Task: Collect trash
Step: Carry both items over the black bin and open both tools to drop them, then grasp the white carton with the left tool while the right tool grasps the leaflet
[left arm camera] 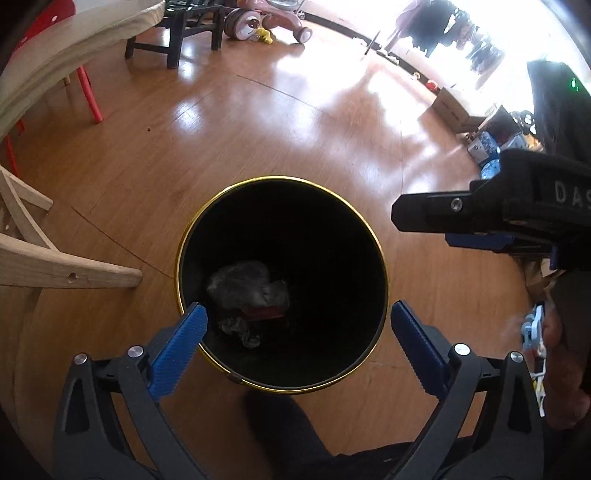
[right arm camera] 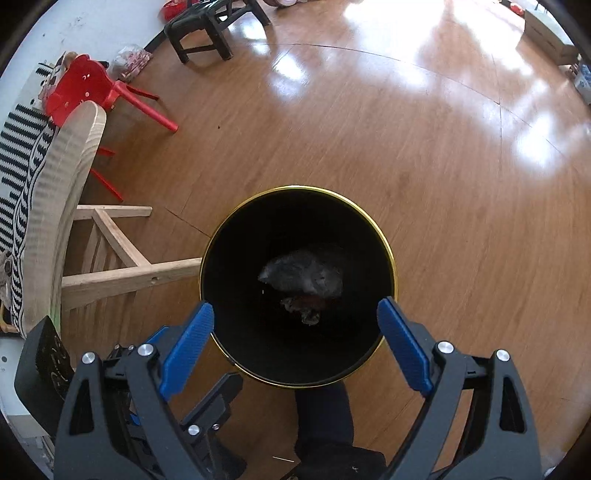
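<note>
A black round bin with a gold rim (left arm camera: 384, 258) stands on the wood floor, also in the right wrist view (right arm camera: 394, 266). Crumpled grey trash with a red piece (left arm camera: 247, 284) lies at its bottom, also seen in the right wrist view (right arm camera: 306, 278). My left gripper (left arm camera: 297, 325) hovers above the bin's near rim, open and empty. My right gripper (right arm camera: 295, 321) hovers over the same rim, open and empty. The right gripper's body shows at the right of the left wrist view (left arm camera: 480, 214).
A wooden table frame (right arm camera: 122, 273) stands left of the bin. A red chair (right arm camera: 88, 88) and a black stool (right arm camera: 207, 29) stand further back. A toy ride-on (left arm camera: 258, 22) and boxes (left arm camera: 454, 110) sit far off. A dark leg (right arm camera: 325, 417) is just below the bin.
</note>
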Demonstrator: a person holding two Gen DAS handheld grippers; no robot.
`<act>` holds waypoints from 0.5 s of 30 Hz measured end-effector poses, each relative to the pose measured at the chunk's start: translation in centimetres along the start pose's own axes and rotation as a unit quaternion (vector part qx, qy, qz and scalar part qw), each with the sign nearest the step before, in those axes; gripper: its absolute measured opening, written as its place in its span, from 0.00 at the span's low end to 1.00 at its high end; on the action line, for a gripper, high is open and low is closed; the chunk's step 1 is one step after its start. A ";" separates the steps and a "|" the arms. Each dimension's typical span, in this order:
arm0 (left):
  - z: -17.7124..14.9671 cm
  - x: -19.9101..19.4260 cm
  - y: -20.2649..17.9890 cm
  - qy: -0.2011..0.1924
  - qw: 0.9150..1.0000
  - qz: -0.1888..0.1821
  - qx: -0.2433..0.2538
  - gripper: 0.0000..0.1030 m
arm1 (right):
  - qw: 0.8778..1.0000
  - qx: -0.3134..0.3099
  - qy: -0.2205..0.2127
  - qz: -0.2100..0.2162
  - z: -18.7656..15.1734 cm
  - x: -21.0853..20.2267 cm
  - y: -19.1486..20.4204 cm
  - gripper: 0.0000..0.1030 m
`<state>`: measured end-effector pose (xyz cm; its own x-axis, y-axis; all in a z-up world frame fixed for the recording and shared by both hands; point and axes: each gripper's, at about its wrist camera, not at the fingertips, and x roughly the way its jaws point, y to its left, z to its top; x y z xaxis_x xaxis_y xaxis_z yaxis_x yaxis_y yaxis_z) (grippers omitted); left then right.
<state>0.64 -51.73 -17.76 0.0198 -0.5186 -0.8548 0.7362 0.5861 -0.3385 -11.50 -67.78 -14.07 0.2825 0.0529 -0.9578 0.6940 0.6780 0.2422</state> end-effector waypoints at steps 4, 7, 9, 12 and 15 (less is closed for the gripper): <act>0.1 -1.7 -0.2 -0.010 1.000 0.006 -0.001 0.94 | 1.000 0.008 -0.028 -0.003 0.1 -1.4 0.6 0.85; -0.4 -5.7 -0.4 -0.044 0.999 0.018 0.014 0.94 | 0.996 0.005 -0.091 0.011 0.2 -5.0 2.1 0.85; -1.1 -9.7 0.1 -0.077 0.996 0.034 0.020 0.94 | 0.989 -0.011 -0.147 0.018 -0.2 -7.9 4.2 0.86; -3.0 -16.3 1.9 -0.125 0.989 0.075 0.024 0.94 | 0.976 -0.054 -0.204 0.045 -1.6 -10.9 8.5 0.90; -6.0 -23.0 5.6 -0.164 0.979 0.117 -0.013 0.94 | 0.964 -0.105 -0.222 0.096 -3.7 -12.3 14.3 0.90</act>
<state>0.25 -32.80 -2.32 0.4062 -0.5376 -0.7389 0.6674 0.7269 -0.1620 -7.45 -56.01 0.61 0.6812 -0.0951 -0.7259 0.4638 0.8232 0.3275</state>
